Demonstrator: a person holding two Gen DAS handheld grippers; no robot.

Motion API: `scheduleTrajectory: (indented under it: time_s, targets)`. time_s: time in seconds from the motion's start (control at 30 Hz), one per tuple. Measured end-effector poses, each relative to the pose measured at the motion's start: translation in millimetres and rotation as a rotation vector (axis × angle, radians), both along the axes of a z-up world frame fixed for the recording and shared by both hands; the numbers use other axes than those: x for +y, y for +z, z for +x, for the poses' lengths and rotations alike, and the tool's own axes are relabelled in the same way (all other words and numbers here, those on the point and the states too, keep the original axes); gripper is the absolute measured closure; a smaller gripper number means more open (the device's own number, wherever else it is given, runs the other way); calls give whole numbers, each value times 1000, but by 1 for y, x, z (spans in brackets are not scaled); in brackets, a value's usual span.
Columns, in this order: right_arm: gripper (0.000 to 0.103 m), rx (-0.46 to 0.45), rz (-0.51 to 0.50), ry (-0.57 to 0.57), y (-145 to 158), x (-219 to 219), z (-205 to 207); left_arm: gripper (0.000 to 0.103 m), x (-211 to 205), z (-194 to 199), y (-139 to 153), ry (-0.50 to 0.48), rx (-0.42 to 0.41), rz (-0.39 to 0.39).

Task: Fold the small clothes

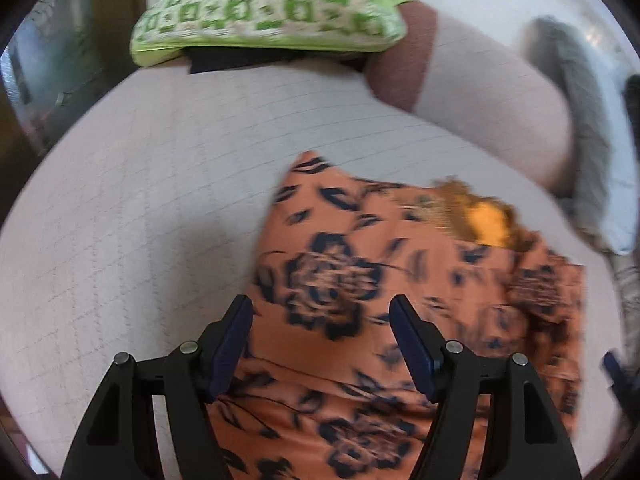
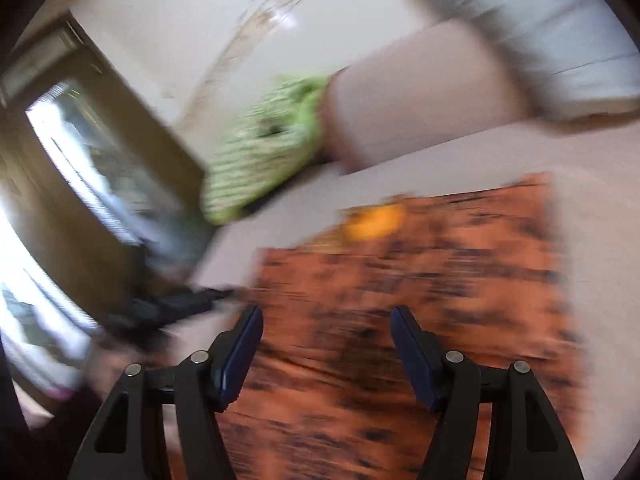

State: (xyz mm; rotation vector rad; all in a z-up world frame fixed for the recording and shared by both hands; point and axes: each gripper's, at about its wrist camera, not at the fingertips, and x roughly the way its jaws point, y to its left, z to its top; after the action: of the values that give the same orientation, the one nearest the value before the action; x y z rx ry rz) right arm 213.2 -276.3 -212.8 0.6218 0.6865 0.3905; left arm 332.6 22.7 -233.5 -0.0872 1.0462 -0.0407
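On the bed (image 1: 120, 208), an orange garment (image 1: 400, 280) with dark flowers lies spread flat on the pale quilted cover. The left gripper (image 1: 322, 312) hangs over its near part, jaws wide apart and holding nothing. The right gripper (image 2: 326, 322) is over the same cloth, also wide apart and empty. A green patterned pillow (image 1: 272, 8) sits at the far end.

Home bedroom: quilted bed (image 1: 140, 208), pillow (image 1: 272, 4)

Left gripper (image 1: 322, 308) hangs over the orange floral garment (image 1: 400, 300), jaws apart, nothing between them; garment lies on the pale quilted bed (image 1: 140, 200), green patterned pillow (image 1: 272, 8) beyond.
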Motion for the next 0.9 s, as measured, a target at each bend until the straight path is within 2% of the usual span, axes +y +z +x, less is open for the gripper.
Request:
scheduleTrajectory:
  time_s: [0.1,0.17,0.2,0.27,0.33,0.37,0.43,0.5,0.57,0.63,0.7,0.77,0.8,0.83,0.9]
  targets:
    - [34,53,42,6,-8,24,43,32,3,6,-19,19,24,42]
    - [34,135,64,21,-27,40,74,32,2,8,-32,22,53,67]
    - [34,208,65,15,-42,45,87,32,4,7,-37,19,62,72]
    - [34,288,39,-37,-61,41,96,31,7,7,-45,18,64,58]
    - [37,295,-14,-112,-64,23,87,30,11,5,-46,15,54,41]
    - [37,267,-57,-173,-61,8,76,30,13,5,-47,8,49,36]
    - [38,224,-147,-329,-51,-32,48,30,15,4,-49,1,40,30]
    - [36,239,-205,-494,-47,-67,21,29,18,1,-51,-7,30,30]
    - [37,230,-186,-590,-43,-94,-4,30,21,3,-51,-12,24,24]
    - [37,189,-144,-593,-38,-103,-20,30,24,2,-50,-7,24,6]
    - [37,133,-144,-560,-29,-93,-24,30,27,-2,-49,-8,22,6]
    - [36,59,-158,-459,-17,-65,-13,29,28,-6,-49,-10,21,21]
    - [36,57,-166,-394,-15,-53,-1,29,29,-7,-49,-8,23,23]
    - [37,95,-239,-327,-14,-35,17,29,30,-8,-48,-1,26,20]
    - [37,114,-349,-393,-14,-29,29,29,31,-11,-49,2,26,20]
